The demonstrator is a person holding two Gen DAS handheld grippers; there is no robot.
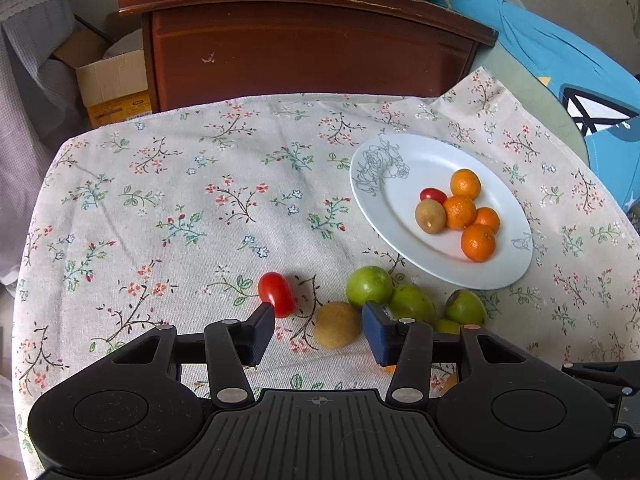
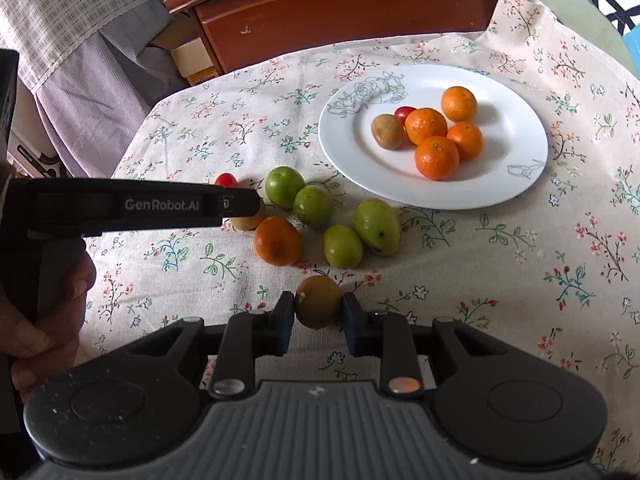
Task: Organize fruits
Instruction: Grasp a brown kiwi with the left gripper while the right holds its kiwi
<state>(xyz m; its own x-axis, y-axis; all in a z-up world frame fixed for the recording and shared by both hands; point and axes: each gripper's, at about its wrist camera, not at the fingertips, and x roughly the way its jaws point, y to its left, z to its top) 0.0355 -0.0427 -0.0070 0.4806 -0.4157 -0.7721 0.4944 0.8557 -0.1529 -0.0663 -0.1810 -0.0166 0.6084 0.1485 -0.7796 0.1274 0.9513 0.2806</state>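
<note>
A white plate (image 1: 404,216) (image 2: 360,148) holds several oranges (image 2: 436,158), a brown fruit (image 2: 387,131) and a cherry tomato (image 2: 404,112). On the cloth lie several green fruits (image 2: 285,187) (image 1: 369,287), an orange (image 2: 277,241), a cherry tomato (image 1: 276,294) (image 2: 226,179) and a brown fruit (image 1: 337,325). My left gripper (image 1: 319,329) is open, its fingers either side of that brown fruit. It shows from the side in the right wrist view (image 2: 236,204). My right gripper (image 2: 318,312) is shut on another brown fruit (image 2: 318,301), low over the cloth.
A wooden cabinet (image 1: 304,40) stands behind the table. A cardboard box (image 1: 112,84) sits at its left, and blue fabric (image 1: 568,64) lies at the right. The floral cloth (image 1: 180,200) covers the table.
</note>
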